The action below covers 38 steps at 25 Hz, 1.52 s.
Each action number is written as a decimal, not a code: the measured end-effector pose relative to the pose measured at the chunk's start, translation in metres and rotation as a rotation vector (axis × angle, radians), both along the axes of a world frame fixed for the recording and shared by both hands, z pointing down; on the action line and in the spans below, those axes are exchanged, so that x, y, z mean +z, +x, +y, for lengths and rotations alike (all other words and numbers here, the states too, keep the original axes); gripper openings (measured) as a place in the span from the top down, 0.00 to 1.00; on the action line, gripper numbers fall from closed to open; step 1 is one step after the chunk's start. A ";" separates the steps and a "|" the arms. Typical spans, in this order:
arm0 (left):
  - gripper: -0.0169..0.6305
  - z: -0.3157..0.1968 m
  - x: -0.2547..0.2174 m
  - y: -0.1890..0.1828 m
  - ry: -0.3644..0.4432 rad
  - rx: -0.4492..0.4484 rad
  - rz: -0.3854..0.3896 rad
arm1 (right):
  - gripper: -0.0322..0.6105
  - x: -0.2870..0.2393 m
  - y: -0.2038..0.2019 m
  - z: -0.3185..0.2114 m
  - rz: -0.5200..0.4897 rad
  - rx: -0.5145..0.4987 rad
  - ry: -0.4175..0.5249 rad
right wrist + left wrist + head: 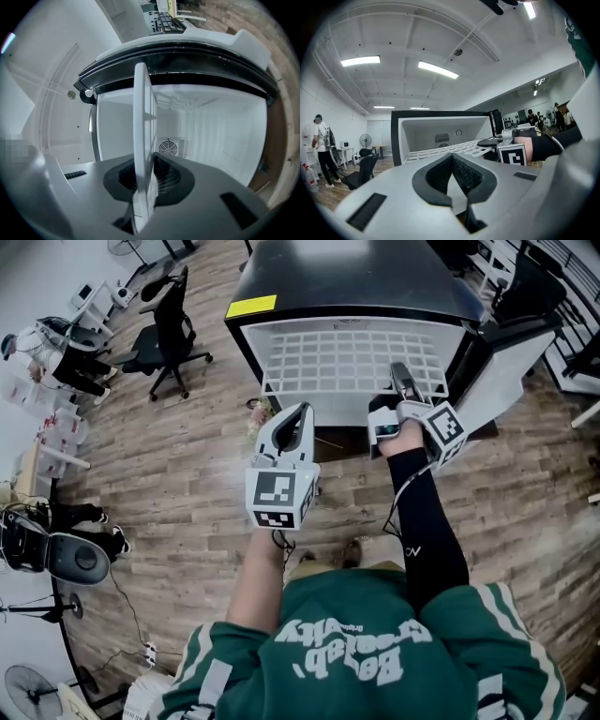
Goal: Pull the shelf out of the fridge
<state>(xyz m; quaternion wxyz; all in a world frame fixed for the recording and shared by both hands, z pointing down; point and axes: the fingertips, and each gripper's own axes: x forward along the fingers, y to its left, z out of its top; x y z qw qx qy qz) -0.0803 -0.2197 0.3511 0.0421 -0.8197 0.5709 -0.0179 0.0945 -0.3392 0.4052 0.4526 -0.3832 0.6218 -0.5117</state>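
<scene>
Left hand-held gripper hovered, pressed together and empty, just near of the shelf; right hand-held gripper pinched its near right edge at the fridge mouth.

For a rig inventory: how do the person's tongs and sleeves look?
Left tongs and right tongs are light grey with black pads, each carrying a cube of black-and-white square markers. Right arm wears a black sleeve; sweatshirt is green, white-striped.
</scene>
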 end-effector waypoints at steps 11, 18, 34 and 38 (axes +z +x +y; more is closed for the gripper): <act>0.95 0.003 0.001 -0.003 -0.003 0.008 -0.006 | 0.89 -0.001 -0.004 0.001 0.017 0.008 -0.023; 0.95 0.004 0.000 -0.008 0.000 0.003 -0.001 | 0.89 -0.001 -0.003 0.001 0.015 0.002 -0.030; 0.95 -0.005 -0.004 -0.008 0.009 0.007 0.007 | 0.89 -0.001 -0.002 0.004 0.045 -0.002 -0.045; 0.95 -0.006 -0.005 -0.005 0.007 0.010 0.003 | 0.89 -0.002 -0.003 0.004 0.044 -0.007 -0.046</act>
